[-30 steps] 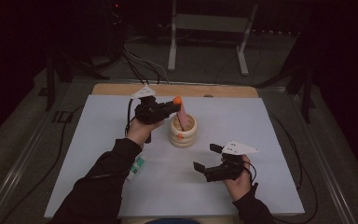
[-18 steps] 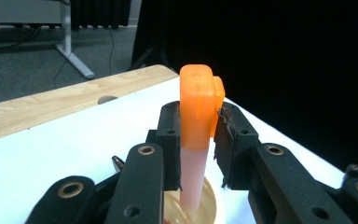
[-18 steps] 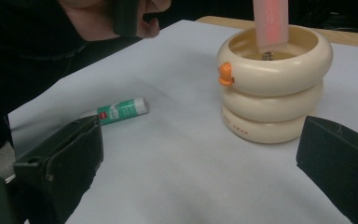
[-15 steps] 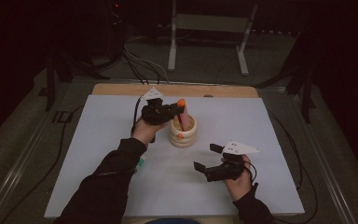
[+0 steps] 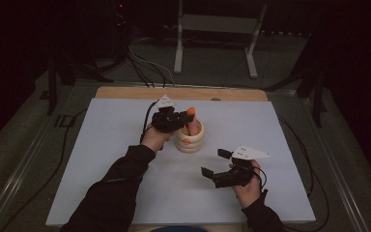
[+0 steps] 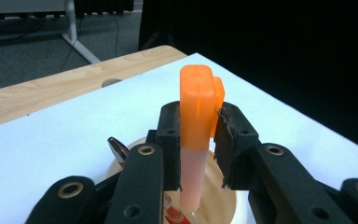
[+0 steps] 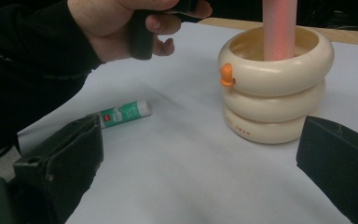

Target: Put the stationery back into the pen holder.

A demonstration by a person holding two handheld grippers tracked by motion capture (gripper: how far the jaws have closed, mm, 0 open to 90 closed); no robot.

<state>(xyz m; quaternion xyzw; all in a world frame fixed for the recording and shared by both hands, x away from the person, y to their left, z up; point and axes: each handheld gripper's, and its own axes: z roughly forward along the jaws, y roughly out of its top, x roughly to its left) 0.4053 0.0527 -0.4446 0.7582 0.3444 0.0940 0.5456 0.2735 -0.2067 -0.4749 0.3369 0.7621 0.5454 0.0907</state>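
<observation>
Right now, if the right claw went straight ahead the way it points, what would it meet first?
Probably the cream ringed holder, ahead and slightly to one side between the open right claw and the marker. The sheet in front looks bare; the green tube lies off to the side. Depth is uncertain.

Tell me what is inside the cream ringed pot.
Inside the cream pot stands a pink highlighter with an orange cap, gripped by the left gripper. A metal-tipped thing and a red-and-white item also sit inside. The fingers and the pot wall hide the bottom.
</observation>
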